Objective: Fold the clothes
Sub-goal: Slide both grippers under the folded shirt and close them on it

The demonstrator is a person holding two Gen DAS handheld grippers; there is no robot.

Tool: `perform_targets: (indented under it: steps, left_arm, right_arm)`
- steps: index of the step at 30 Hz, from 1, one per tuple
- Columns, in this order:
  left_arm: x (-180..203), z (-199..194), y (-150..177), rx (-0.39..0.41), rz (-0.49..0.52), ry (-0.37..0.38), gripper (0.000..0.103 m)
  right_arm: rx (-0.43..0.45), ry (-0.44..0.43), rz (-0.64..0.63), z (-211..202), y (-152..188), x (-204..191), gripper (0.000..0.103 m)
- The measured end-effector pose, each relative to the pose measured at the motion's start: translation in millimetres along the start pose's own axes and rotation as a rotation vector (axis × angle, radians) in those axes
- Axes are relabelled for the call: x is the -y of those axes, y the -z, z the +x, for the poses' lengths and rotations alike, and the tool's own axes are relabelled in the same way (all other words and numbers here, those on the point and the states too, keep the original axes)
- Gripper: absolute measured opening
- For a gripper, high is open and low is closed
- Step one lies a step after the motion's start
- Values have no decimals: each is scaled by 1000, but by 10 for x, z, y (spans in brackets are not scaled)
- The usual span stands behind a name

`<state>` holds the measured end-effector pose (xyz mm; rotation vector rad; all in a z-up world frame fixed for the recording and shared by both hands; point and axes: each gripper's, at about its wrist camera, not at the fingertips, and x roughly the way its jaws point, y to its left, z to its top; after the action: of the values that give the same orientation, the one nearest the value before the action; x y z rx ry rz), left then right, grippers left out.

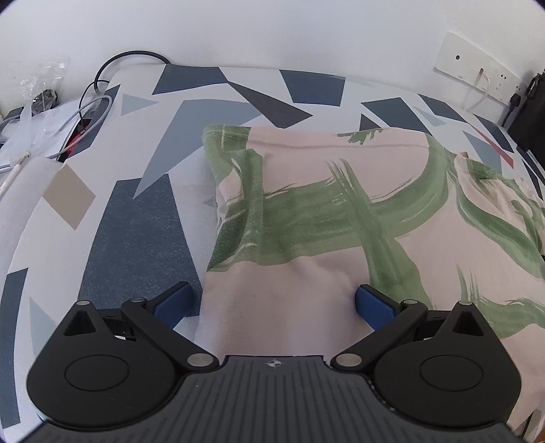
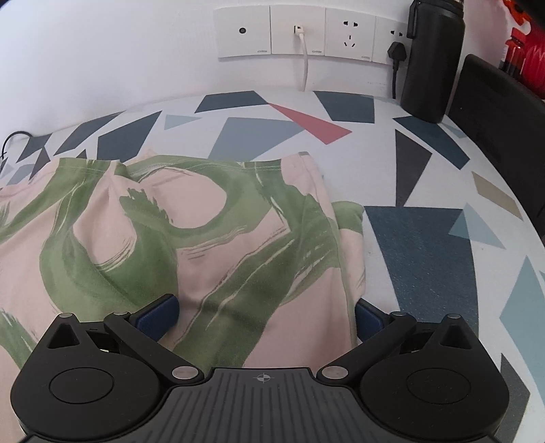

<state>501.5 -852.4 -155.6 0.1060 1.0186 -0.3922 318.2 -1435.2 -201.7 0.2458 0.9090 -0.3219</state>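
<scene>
Both the left claw (image 1: 274, 303) and right claw (image 2: 267, 315) stand released astride the pink-and-green garment (image 1: 340, 211) edges between their fingers, so closing unevenly could bunch the fold.

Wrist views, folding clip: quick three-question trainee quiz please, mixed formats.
1. True or false: both the left hand-held gripper and the right hand-held gripper are open, with the garment between their fingers.
2. Which colours are on the garment? A) pink and green B) red and black C) plain white
3. Fill in: the black bottle stands next to the wall ______.

Key: 1 true; 2 A; 3 sockets.
</scene>
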Motion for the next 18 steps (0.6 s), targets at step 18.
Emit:
perform_targets:
  steps: [18]
  left_arm:
    - [333,67,-127,-68,81,106,102]
  right_arm:
    - [51,15,22,-7,75,-24,102]
